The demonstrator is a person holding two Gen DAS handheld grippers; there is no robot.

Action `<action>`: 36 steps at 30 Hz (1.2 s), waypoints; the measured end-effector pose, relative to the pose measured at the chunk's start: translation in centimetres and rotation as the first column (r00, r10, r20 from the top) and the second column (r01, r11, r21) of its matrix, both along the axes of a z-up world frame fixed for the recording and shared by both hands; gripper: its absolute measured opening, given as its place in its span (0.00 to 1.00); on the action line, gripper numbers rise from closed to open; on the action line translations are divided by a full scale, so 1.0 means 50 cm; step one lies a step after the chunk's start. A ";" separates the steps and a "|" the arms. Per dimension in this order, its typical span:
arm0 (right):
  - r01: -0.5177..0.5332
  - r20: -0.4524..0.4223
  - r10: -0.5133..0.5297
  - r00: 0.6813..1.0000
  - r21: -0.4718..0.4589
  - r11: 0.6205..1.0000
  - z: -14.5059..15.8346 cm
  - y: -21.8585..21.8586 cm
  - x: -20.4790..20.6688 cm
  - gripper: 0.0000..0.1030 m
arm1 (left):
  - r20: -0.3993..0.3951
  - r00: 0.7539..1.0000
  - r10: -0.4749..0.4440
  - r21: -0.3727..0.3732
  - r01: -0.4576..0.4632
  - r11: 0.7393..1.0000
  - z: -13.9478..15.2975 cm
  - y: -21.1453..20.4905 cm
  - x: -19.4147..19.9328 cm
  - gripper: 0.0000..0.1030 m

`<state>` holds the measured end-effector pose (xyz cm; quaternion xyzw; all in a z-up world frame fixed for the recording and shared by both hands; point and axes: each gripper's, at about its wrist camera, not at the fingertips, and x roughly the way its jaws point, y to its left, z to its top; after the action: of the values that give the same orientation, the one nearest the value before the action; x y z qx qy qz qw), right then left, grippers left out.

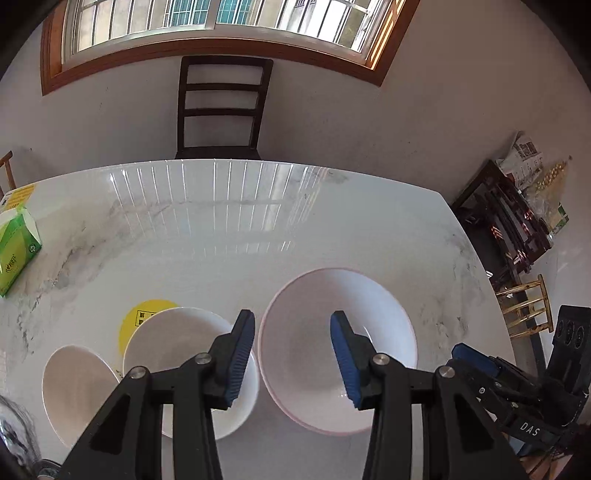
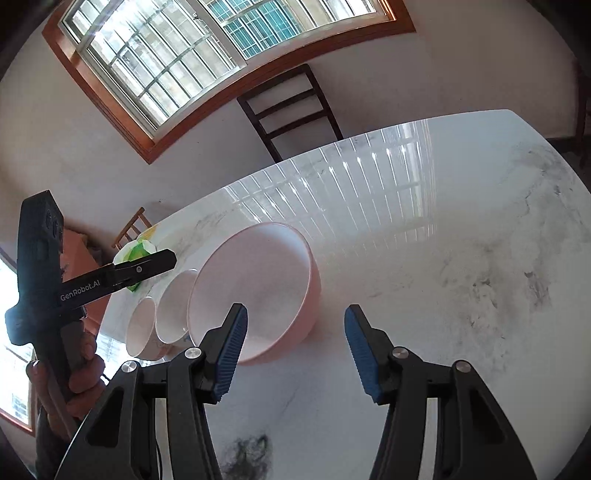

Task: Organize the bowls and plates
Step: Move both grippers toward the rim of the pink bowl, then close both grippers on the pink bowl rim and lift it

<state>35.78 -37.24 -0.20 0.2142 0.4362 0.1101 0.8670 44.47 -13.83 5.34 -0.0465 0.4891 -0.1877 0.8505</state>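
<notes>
While hovering over the marble table (image 1: 207, 236), left gripper (image 1: 291, 354) spread apart with nothing between the blue pads (image 1: 242, 354), tips above the gap between two bowls. Largest bowl, pink outside and white inside (image 1: 332, 347), upright on the table just right of a medium white bowl (image 1: 177, 350); rims close together, contact not clear. Smallest white bowl (image 1: 74, 384) furthest left, its rim overlapped by the medium one. Yellow round sticker (image 1: 147, 314) showing on the tabletop behind the medium bowl. Green tissue box (image 1: 16, 251) at the far left edge, well apart from the bowls. Dark wooden chair (image 1: 221, 107) pushed against the far side of the table, under a wood-framed window (image 1: 221, 22).

Right gripper (image 2: 295, 347) likewise spread, pads empty, hanging above bare marble just right of the pink bowl (image 2: 258, 291). From this side, three bowls in a row: pink nearest, medium white (image 2: 173, 306) next, smallest (image 2: 140, 325) beyond. Person's hand (image 2: 81, 373) visible at the left, wrapped around the handle of the other gripper. Dark smudge (image 2: 247, 454) on the marble near the bottom edge.
</notes>
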 end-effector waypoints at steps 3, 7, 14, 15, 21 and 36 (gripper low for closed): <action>0.002 -0.020 -0.002 1.000 -0.002 1.000 -0.011 0.008 0.024 0.51 | -0.043 0.999 -0.013 -0.010 0.013 1.000 -0.025 0.002 0.032 0.42; 0.000 -0.035 -0.001 0.999 -0.027 1.000 -0.021 0.018 0.040 0.51 | -0.032 0.999 -0.035 0.078 0.038 0.996 -0.047 -0.021 0.041 0.42; -0.007 -0.084 0.006 0.996 -0.009 1.000 -0.053 0.021 0.055 0.49 | -0.044 0.997 -0.065 0.143 0.071 0.987 -0.091 -0.050 0.049 0.42; -0.013 -0.089 0.012 0.996 -0.009 1.000 -0.056 0.025 0.056 0.48 | -0.050 0.996 -0.069 0.136 0.075 0.988 -0.096 -0.053 0.050 0.42; -0.030 -0.160 0.020 0.987 -0.059 0.998 -0.095 0.035 0.071 0.24 | -0.024 0.999 -0.046 0.235 0.051 0.971 -0.113 -0.072 0.043 0.17; -0.098 -0.228 0.103 0.968 0.033 0.995 -0.053 0.022 -0.079 0.12 | 0.007 1.000 0.014 0.166 -0.015 0.986 -0.020 -0.001 -0.192 0.10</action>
<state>31.82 -36.16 -2.85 0.2127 0.5423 0.1330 0.8019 34.87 -13.90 4.35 0.0215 0.5004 -0.1402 0.8541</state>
